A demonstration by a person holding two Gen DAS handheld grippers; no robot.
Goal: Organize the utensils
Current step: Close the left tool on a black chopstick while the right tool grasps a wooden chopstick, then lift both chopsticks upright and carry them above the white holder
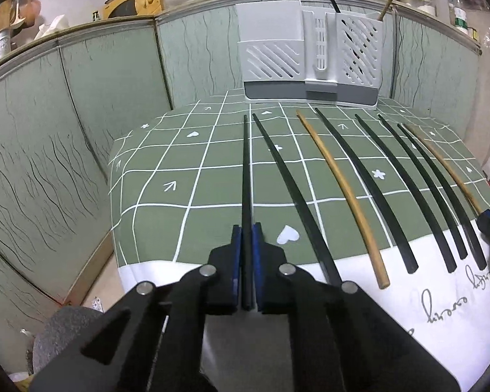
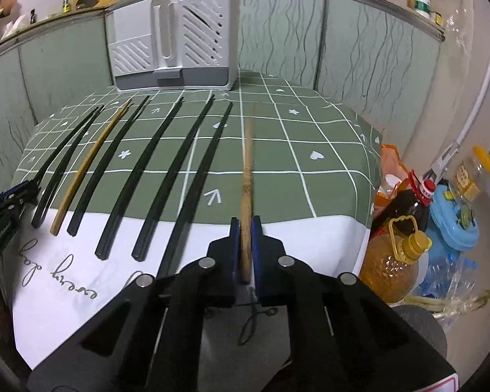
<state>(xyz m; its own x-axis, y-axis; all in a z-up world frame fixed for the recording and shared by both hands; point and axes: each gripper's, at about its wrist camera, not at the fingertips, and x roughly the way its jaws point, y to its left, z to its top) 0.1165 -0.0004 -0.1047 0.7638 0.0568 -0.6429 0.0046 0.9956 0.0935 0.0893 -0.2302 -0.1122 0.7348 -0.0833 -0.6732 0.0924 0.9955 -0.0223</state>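
My left gripper [image 1: 247, 228] is shut on a black chopstick [image 1: 246, 176] at the left end of a row of chopsticks on the green checked tablecloth [image 1: 166, 202]. My right gripper [image 2: 245, 222] is shut on a wooden chopstick [image 2: 247, 163] at the right end of the row. Several black chopsticks [image 2: 166, 176] and one wooden chopstick [image 1: 343, 192] lie between them, pointing at the white utensil holder [image 1: 310, 55] at the table's far edge. The holder [image 2: 173, 42] has two sticks standing in its right compartment. The left gripper also shows at the right wrist view's left edge [image 2: 9, 202].
Green panels [image 1: 81, 98] wall the table at back and left, with kitchenware on the ledge above. Right of the table stand an oil bottle [image 2: 395, 261], a dark bottle [image 2: 411, 202], a jar [image 2: 473, 176] and a blue container [image 2: 454, 222]. The cloth's white hem [image 2: 81, 274] hangs at the near edge.
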